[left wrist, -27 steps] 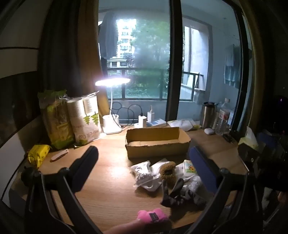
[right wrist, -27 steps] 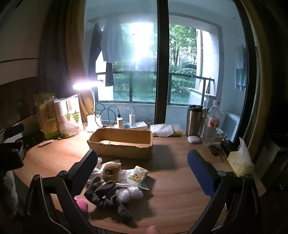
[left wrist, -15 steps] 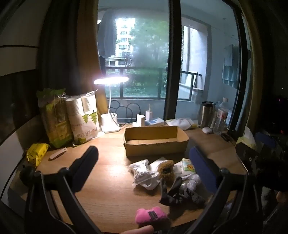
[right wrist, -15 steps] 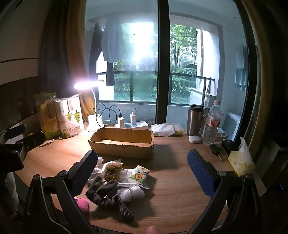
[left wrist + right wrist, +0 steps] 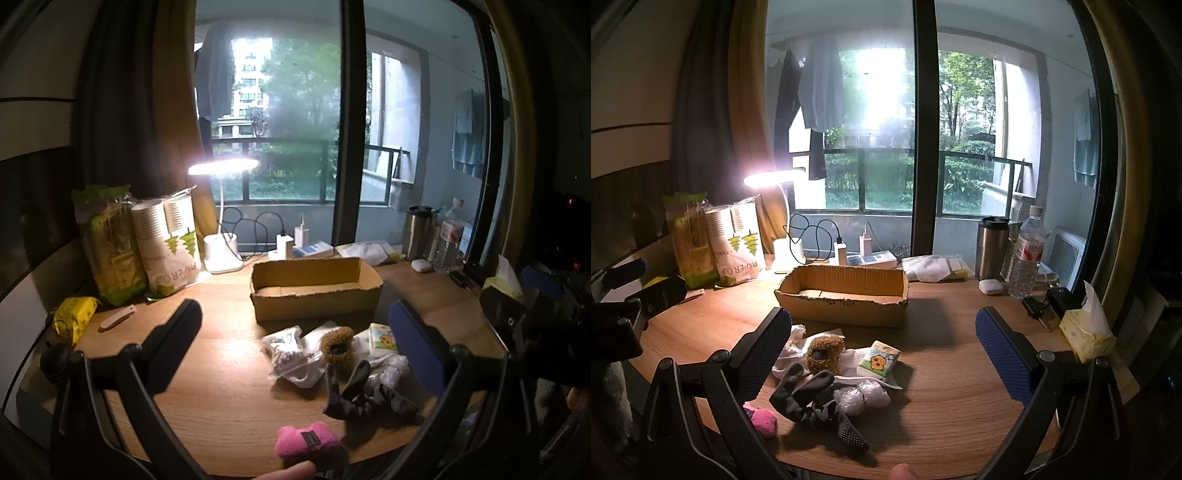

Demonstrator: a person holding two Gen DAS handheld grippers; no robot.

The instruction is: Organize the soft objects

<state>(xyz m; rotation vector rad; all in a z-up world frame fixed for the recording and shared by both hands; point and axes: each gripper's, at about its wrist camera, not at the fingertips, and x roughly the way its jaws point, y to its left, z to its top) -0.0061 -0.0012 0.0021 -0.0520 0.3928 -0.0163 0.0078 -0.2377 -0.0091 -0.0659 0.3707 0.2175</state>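
The left gripper (image 5: 295, 332) hangs above the wooden tabletop (image 5: 221, 369) with its jaws spread wide and nothing between them. The right gripper (image 5: 882, 339) is likewise spread wide and empty, raised over the same tabletop.

Between and below the fingers lies a loose heap of soft things: a dark glove (image 5: 812, 398) nearest the front, a brown fuzzy pouch (image 5: 824, 354) just behind it, a small tissue pack with a cartoon print (image 5: 878, 360) to its right, crumpled clear plastic bags (image 5: 862, 397) touching the glove, and a clear bag of small items (image 5: 290, 354) on the heap's left side. A pink plush piece (image 5: 308, 441) sits apart at the front edge.

Behind the heap stands an open cardboard box (image 5: 846, 295). Farther back are a lit desk lamp (image 5: 223, 170), a paper-cup pack (image 5: 170, 243), a steel tumbler (image 5: 991, 247) and a water bottle (image 5: 1028, 254).
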